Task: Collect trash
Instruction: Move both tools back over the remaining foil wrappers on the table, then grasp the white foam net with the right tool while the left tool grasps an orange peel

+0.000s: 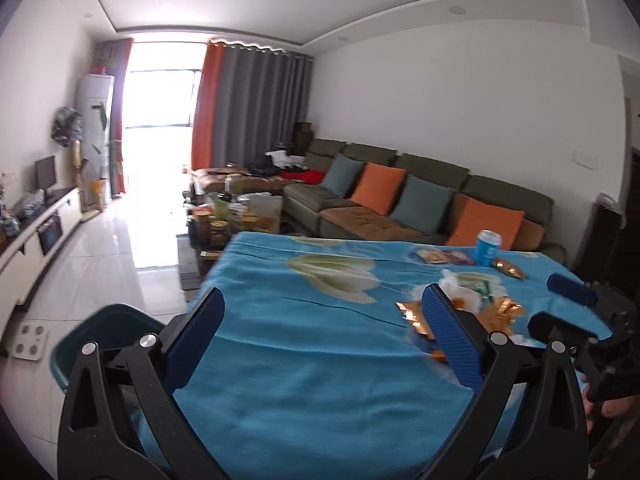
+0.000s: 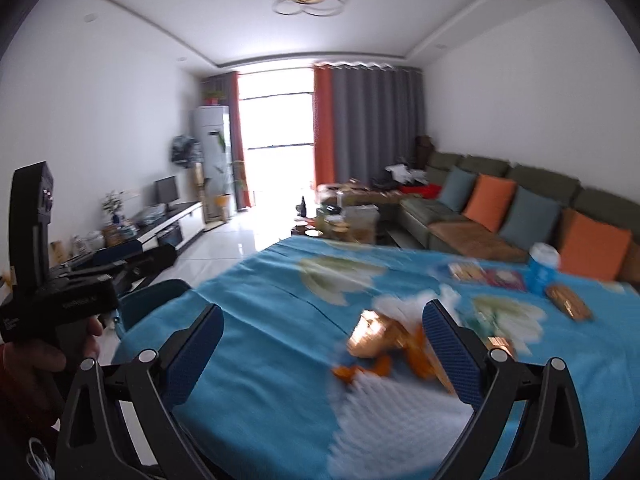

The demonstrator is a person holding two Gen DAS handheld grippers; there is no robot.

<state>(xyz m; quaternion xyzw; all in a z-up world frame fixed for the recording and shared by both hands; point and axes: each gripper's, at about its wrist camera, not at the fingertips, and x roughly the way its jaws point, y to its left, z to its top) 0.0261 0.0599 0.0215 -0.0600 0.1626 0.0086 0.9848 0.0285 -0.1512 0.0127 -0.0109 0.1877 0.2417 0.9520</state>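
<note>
A table under a blue flowered cloth (image 1: 300,344) (image 2: 272,320) holds trash. A pile of crumpled white tissue, gold foil and orange scraps (image 1: 480,304) (image 2: 384,340) lies at the near right. A blue can (image 1: 486,247) (image 2: 542,270) stands at the far right, with flat wrappers (image 1: 444,257) (image 2: 488,276) and a gold foil packet (image 1: 508,268) (image 2: 568,300) beside it. My left gripper (image 1: 324,332) is open and empty, left of the pile. My right gripper (image 2: 324,344) is open and empty, its right finger (image 2: 452,348) over the pile; it also shows in the left wrist view (image 1: 560,308).
A dark teal chair (image 1: 108,332) (image 2: 152,300) stands at the table's left edge. A green sofa with orange and grey cushions (image 1: 400,200) (image 2: 500,208) runs along the right wall. A cluttered coffee table (image 1: 232,216) stands beyond the table. A TV cabinet (image 1: 36,236) lines the left wall.
</note>
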